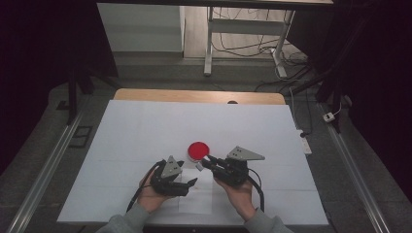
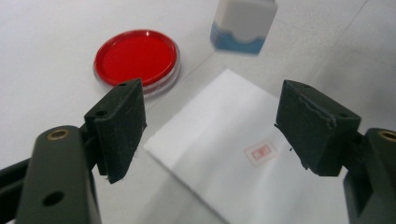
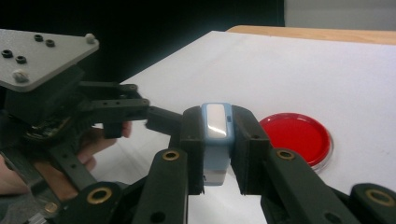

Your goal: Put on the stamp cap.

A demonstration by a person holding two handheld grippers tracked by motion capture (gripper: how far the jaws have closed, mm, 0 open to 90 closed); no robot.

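Stamping cleanly here looks like a matter of keeping the small blue-and-white stamp (image 3: 216, 142) square to the table while it travels between the red ink pad (image 1: 198, 150) and the white sheet of paper (image 2: 219, 140), which already bears one small red mark (image 2: 260, 153). The right gripper (image 3: 216, 149) has its jaws closed on the stamp's two sides, holding it just above the table beside the ink pad, so a straight, unhurried descent onto the target would serve best; any tilt would likely print only one edge. The left gripper (image 2: 210, 126) has its jaws spread apart with nothing between them, poised low over the near part of the paper, and it could usefully pin the sheet so it does not lift with the stamp. From the high view both hands sit close together near the table's front edge, the left hand (image 1: 150, 194) cupped under its tool, the right hand (image 1: 240, 191) angled inward toward the pad
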